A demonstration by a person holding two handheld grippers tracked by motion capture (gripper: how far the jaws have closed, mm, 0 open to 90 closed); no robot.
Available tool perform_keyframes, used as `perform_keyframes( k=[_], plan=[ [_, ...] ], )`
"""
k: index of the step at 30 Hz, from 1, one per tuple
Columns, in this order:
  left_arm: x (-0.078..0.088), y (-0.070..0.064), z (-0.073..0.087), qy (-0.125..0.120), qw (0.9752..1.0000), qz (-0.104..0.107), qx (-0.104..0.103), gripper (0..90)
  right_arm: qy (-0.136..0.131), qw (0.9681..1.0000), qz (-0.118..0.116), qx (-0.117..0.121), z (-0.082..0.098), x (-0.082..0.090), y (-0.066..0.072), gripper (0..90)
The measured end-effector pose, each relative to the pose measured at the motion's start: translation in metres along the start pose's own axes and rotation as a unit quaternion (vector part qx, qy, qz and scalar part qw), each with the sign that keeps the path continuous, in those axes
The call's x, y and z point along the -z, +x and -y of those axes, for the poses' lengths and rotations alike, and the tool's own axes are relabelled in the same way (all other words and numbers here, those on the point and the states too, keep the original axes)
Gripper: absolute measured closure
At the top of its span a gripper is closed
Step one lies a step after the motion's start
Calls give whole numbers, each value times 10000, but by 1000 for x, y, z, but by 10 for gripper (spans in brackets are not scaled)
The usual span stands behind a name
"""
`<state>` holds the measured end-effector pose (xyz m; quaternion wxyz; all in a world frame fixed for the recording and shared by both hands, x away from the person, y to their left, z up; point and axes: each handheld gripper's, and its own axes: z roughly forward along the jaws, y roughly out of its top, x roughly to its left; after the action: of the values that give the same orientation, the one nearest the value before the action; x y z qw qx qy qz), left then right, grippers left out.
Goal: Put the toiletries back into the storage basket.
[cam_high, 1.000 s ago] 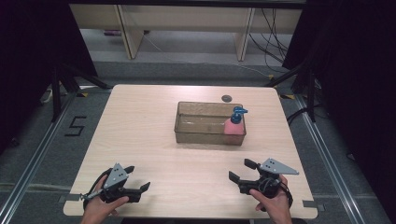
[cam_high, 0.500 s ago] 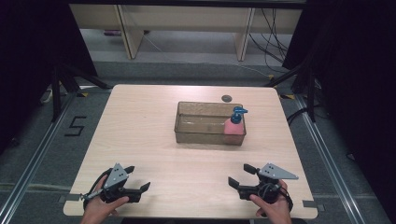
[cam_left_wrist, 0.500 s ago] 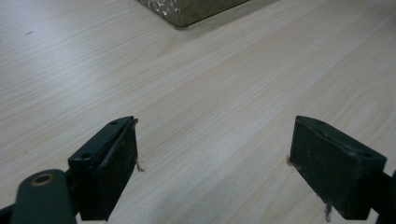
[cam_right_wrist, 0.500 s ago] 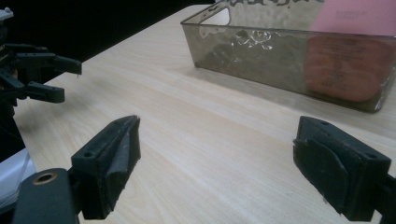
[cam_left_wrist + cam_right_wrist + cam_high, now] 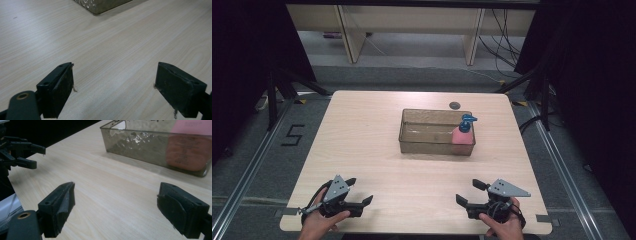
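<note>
High view, pale wood table (image 5: pixel 362 145) (bare near edge), grey floor (image 5: pixel 257 165), dark surrounds

The black two-jaw left gripper (image 5: pixel 359 196) sits at seven o'clock, the black two-jaw right gripper (image 5: pixel 468 193) at five o'clock — both hand-held, jaws spread wide.

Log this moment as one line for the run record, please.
left gripper: open, empty, near table edge | right gripper: open, empty, near table edge | pink pump bottle: upright in right end of clear bin | contact: none
</note>
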<state>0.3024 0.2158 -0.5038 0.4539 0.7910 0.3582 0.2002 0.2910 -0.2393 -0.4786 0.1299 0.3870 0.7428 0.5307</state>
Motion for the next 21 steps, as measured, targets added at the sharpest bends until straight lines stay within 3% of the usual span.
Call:
perform_keyframes(
  k=[2,3,4,5,10,11,12,16,17,18,21],
  plan=[
    [0,0,0,3,10000,0,-3,149,38,10000,3,23,1,0,0,155],
    [0,0,0,6,10000,1,-7,148,121,9999,45,-103,2,0,3,155],
    [0,0,0,-1,10000,0,-5,149,38,9999,36,122,2,-1,0,155],
    [1,0,0,7,10000,-15,-8,149,143,9999,-15,18,3,-1,1,155],
    [1,0,0,20,10000,-6,-7,149,222,9997,14,99,4,-1,3,155],
    [1,0,0,24,10000,-7,-11,149,195,9998,-9,78,5,-2,3,155],
    [1,0,0,22,10000,-7,-11,149,241,9996,-71,-112,6,-2,6,155],
    [1,0,-1,31,10000,4,-19,149,258,9996,-56,134,7,-2,5,156],
    [1,0,0,25,10000,7,-13,149,320,9994,-85,-16,8,-2,7,155],
    [1,-1,0,23,10000,6,-14,148,322,9993,-38,167,8,-2,5,155],
    [1,-1,-1,21,10000,7,-14,148,343,9992,-73,203,9,-3,6,155]
  ],
)
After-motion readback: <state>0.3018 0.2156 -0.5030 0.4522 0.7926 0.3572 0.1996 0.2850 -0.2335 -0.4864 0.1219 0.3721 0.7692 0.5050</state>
